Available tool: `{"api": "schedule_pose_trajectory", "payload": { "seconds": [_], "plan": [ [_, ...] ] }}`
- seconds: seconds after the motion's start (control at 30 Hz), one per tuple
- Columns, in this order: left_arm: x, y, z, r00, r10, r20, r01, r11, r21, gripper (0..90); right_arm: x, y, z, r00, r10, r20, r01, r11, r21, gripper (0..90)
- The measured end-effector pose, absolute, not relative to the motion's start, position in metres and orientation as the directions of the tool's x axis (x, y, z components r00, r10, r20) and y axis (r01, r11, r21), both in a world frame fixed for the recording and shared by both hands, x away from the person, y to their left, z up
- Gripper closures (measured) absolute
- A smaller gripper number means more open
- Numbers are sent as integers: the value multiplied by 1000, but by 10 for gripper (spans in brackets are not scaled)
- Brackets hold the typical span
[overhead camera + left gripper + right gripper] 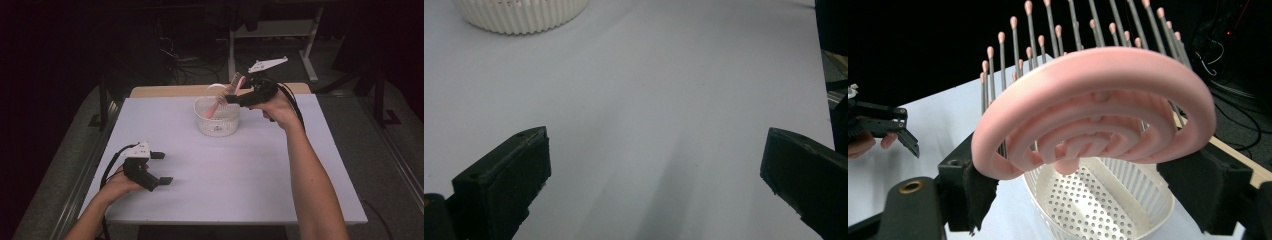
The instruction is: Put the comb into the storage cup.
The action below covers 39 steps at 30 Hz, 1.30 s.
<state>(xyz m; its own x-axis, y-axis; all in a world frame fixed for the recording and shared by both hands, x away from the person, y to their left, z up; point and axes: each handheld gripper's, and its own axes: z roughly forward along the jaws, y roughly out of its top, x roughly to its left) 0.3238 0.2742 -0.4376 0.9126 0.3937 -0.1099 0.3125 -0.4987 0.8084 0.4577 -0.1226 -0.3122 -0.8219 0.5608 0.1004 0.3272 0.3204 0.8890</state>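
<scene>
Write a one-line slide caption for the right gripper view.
Hand-held gripper clamps a pink plastic vented hairbrush above a white perforated plastic basket.

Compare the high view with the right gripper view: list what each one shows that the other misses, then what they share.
High view alone: the person's right forearm, the whole white table, and the floor and table legs behind it.
Right gripper view alone: the pink hairbrush close up with its curved vented back and tipped bristles, and the perforated bottom of the white basket.
Both: the brush held by the right gripper over the basket, and the open left gripper above the table.
</scene>
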Motion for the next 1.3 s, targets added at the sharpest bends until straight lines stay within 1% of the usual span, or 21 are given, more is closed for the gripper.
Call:
{"api": "schedule_pose_trajectory", "payload": {
  "seconds": [0.8, 1.3],
  "plan": [
    [324, 274, -438, 914, 390, -111, 312, -501, 808, 0, 468, -100, -332, -819, 570, 68, 335, 377, 864, 184],
    [324, 274, -438, 915, 388, -112, 312, -502, 807, 0, 473, -97, -342, -816, 575, 53, 348, 416, 840, 183]
  ]
}}
